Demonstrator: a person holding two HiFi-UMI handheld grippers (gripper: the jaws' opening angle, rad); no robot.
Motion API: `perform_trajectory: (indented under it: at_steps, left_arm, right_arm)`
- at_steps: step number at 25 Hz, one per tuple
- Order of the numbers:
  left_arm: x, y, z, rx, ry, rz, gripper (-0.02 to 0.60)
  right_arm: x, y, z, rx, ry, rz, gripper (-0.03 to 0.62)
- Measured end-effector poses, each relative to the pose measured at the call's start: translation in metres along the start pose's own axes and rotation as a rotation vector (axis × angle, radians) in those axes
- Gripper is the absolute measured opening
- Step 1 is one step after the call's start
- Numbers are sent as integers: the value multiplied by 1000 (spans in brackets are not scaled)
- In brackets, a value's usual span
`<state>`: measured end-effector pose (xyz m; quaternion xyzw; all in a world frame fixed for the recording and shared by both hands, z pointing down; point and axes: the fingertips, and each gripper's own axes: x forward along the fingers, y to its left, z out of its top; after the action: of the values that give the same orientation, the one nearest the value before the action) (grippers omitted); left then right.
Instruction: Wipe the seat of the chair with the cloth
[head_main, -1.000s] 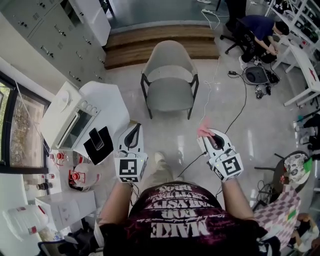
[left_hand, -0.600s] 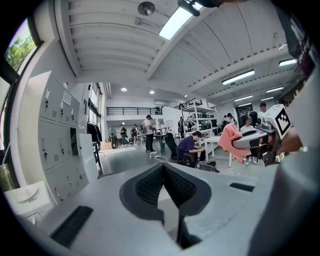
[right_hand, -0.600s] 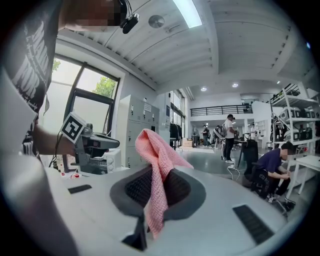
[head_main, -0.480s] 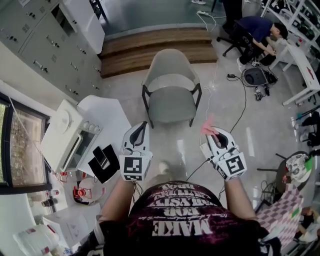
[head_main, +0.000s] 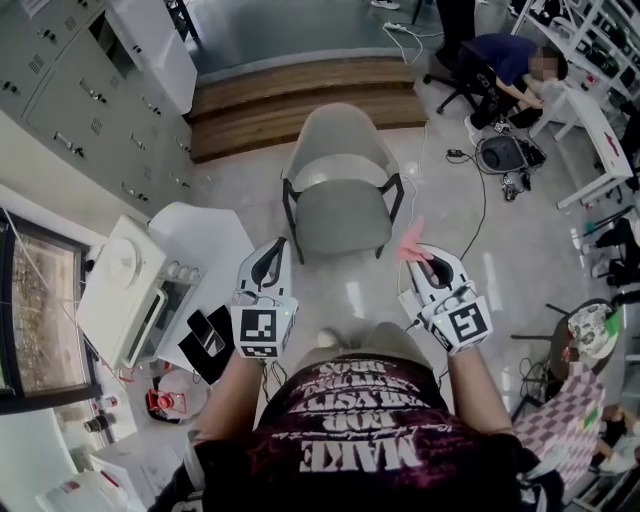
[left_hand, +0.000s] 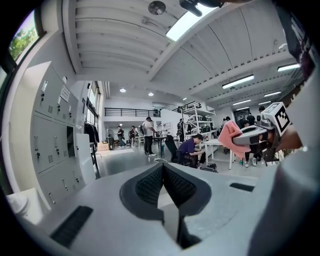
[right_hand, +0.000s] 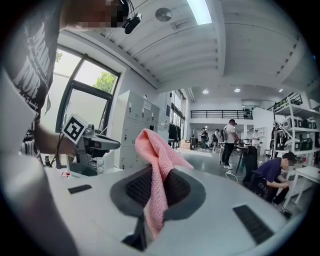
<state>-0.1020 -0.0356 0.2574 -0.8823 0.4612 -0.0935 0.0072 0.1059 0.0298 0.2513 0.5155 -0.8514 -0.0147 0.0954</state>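
A grey armchair (head_main: 338, 160) stands on the pale floor ahead of me, its seat (head_main: 343, 218) bare. My right gripper (head_main: 420, 260) hovers in the air just right of the seat's front corner, shut on a pink cloth (head_main: 410, 243). In the right gripper view the cloth (right_hand: 157, 167) is pinched between the dark pads and sticks up past the tips. My left gripper (head_main: 272, 262) hangs left of the seat's front, jaws closed with nothing in them, and its tips (left_hand: 162, 168) meet. Each gripper shows in the other's view: the right gripper (left_hand: 252, 135) and the left gripper (right_hand: 95, 144).
A white table (head_main: 215, 235) with a toaster oven (head_main: 120, 290) stands at my left, lockers (head_main: 70, 70) behind it. A wooden step (head_main: 300, 95) lies beyond the chair. Cables (head_main: 480, 215) trail on the floor at right, where a person (head_main: 500, 60) sits. A round side table (head_main: 590, 335) stands at the far right.
The chair has come closer in the head view and both grippers have moved forward toward its front edge. The pink cloth stays gripped in the right gripper.
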Motion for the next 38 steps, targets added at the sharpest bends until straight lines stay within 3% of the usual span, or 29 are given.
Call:
perform_trajectory:
  at_steps: [15,27,38]
  left_arm:
    - [24,47,-20,-26,47,116,6]
    - [102,65,-29,-32,100,149,5]
    - [183,81,-57,-39,153,148,5]
  right_arm:
    - [72,-15,-24,52,8,100,34]
    - [144,-69,-55,94,54,178,34]
    - [216,-110,-113,137,117,238,34]
